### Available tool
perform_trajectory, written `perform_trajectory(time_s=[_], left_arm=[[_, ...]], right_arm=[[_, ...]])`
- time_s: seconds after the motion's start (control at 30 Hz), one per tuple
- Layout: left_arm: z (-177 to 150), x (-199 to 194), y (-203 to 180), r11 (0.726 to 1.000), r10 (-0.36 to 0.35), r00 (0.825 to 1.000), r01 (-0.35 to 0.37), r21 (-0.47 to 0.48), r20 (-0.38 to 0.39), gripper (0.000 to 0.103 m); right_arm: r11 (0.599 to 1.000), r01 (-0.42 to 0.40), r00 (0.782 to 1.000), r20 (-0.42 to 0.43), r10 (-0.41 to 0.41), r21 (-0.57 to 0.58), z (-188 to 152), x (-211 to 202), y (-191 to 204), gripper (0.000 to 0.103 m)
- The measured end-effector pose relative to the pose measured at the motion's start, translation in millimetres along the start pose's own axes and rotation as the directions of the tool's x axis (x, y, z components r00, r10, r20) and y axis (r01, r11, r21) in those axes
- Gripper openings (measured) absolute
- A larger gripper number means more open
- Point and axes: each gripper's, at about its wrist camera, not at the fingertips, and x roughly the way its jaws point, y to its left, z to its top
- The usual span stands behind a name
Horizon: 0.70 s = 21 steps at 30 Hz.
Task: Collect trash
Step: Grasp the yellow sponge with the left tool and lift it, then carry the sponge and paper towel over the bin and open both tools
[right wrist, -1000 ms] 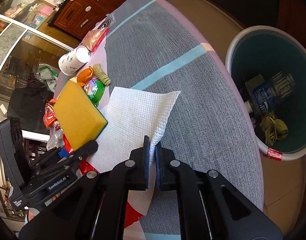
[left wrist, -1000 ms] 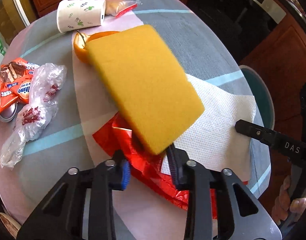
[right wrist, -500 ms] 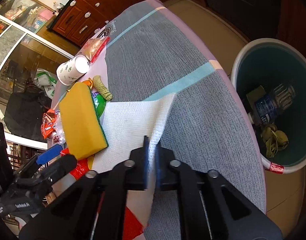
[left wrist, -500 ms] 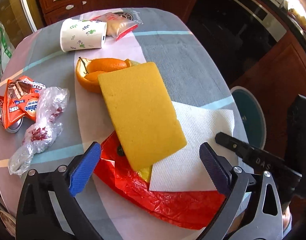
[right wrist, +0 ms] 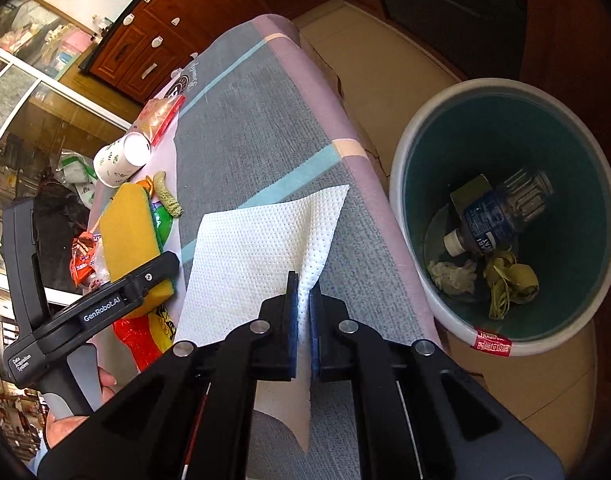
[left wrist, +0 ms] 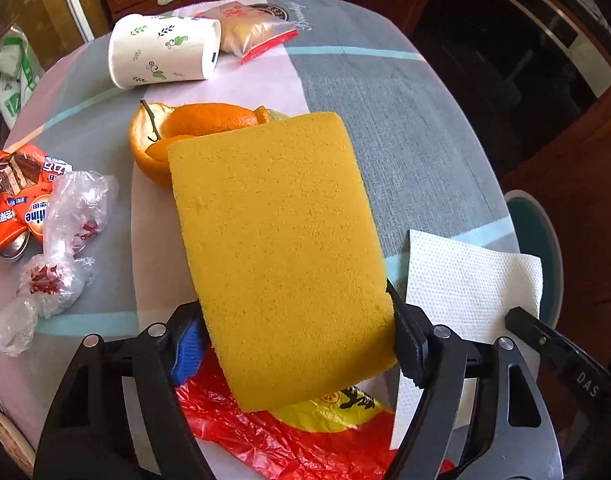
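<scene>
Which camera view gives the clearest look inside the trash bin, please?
The right wrist view: the trash bin is seen from above, with its bottle and scraps. The left wrist view shows only a sliver of its rim past the table edge.

"GenRobot.AI" is printed on the left gripper, with "Data Acquisition System" on its handle. "DAS" is read on the right gripper. "ine" is seen on the orange wrapper.

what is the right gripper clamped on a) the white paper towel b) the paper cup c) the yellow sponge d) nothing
a: in the right wrist view the right gripper is shut on a fold of the white paper towel, which lies near the table edge beside the bin.
</scene>
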Motion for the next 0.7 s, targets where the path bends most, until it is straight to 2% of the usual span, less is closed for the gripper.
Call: perform_trajectory(time_s=[0.07,0.2,0.43,0.57,0.7], left_arm=[[-5,-12,5,0.999,0.022,0.999,-0.023,0.023,0.031,0.076],[-14,-38,12,0.997,0.021,0.997,-0.025,0.066,0.073,0.076],[-24,-75,-1,0.99,-0.032,0.991,0.014,0.138,0.131,0.076],[-25,-94,-5,0.989,-0.063,0.984,0.039,0.146,0.166,0.076],[-27,-104,-14,0.978,-0.11,0.98,0.077,0.194,0.167,0.076]], right_arm=[[1.0,-0.017,1.0,0.006,0.017,0.011,0,-4,0,0.005],[0.999,-0.039,0.998,0.047,0.039,0.004,0,-19,6,0.005],[0.998,-0.058,0.992,0.114,0.06,-0.021,1,-49,21,0.005],[0.998,-0.06,0.986,0.153,0.064,-0.031,0,-70,26,0.005],[0.998,-0.045,0.981,0.187,0.051,-0.036,0,-86,28,0.005]])
